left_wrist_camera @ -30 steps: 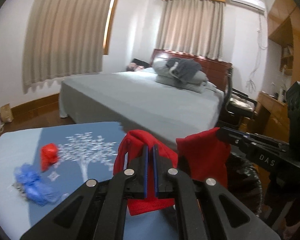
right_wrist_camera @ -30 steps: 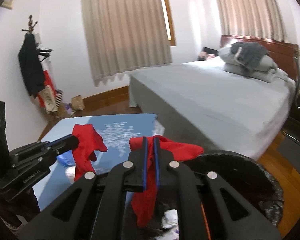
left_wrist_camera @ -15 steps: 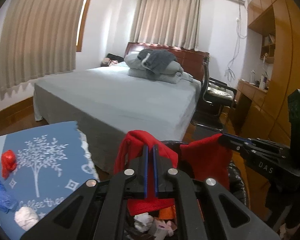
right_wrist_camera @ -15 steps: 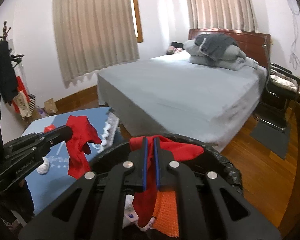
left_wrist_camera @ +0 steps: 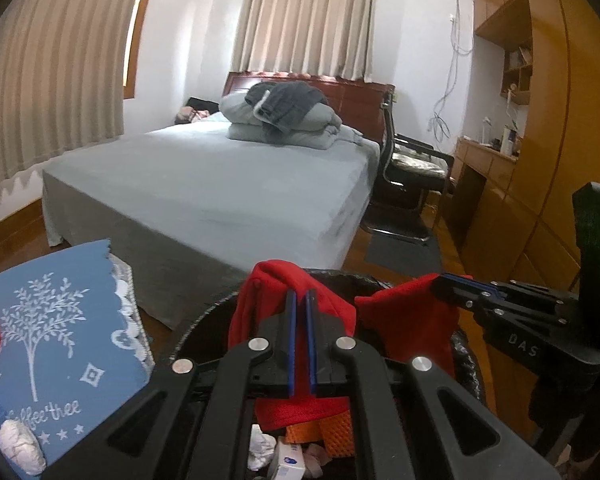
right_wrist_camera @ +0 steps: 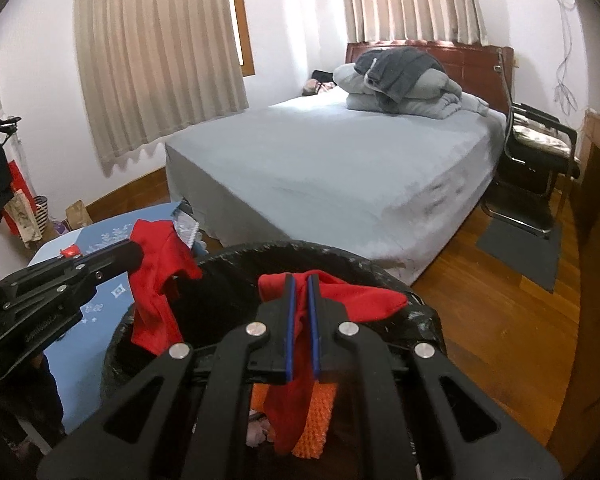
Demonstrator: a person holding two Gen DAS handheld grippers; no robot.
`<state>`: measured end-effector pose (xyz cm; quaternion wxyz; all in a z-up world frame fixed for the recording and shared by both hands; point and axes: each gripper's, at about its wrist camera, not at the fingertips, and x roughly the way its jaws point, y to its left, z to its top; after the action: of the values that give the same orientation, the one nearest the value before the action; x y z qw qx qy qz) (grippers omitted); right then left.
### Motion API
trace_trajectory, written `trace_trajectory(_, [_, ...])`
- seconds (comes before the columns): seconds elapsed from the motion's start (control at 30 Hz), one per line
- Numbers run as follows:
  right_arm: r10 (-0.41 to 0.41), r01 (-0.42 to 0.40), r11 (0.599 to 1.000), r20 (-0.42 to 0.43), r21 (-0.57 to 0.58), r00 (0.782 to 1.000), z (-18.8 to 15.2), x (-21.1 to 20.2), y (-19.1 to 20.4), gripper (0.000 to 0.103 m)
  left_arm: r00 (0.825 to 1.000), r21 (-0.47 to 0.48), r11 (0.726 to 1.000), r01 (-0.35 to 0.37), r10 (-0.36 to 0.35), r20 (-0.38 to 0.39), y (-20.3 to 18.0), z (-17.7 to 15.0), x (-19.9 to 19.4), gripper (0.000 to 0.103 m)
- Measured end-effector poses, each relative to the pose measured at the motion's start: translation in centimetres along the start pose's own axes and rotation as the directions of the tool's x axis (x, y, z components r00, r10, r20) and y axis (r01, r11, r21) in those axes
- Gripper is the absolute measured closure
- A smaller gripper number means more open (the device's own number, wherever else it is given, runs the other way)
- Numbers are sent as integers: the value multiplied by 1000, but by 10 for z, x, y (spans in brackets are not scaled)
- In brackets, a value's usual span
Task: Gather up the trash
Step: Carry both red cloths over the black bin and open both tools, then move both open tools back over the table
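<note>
The left gripper (left_wrist_camera: pixel 300 300) and right gripper (right_wrist_camera: pixel 300 286) each pinch a piece of red cloth (left_wrist_camera: pixel 332 408) between nearly closed jaws, over the black-lined trash bin (right_wrist_camera: pixel 340 254). "DAS" is printed on the right gripper's body; the blue tablecloth (left_wrist_camera: pixel 72 344) reads "Coffee tree".

White script on the blue cloth (left_wrist_camera: pixel 60 340) covering the surface reads "Coffee tree", though the first letters are partly hidden, beneath a white tree drawing. The right claw (left_wrist_camera: pixel 464 284), seen from the left wrist, carries the raised letters "DAS". Print on the small box (left_wrist_camera: pixel 290 466) is too small to read.
</note>
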<state>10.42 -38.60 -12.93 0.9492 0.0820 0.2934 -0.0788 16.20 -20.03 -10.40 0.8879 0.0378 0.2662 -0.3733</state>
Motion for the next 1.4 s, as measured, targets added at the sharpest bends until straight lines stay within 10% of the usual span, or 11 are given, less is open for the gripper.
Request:
trace_trajectory(0.3, [-43,44,998,-27,39,999,-9,4,-12,72,999,3,1000,17,-17,-42,-2,-5,9,69])
trace_trajectory(0.53, [-90,89,995,11,43,996,-10,-4,-8,11,999,-21,999,-40,40,-6,10,-2,-9,32])
trace_trajectory(1.0, [31,-31,999,31,-12,999,5,-2,63,6,971,-109,966,-235,239,22,79,-20,-79,6])
trace_trajectory(1.4, [212,-213,969,-21,-121,977,11,31,179,6,885,-201,864,-461,465,-30,164,-62,-143,6])
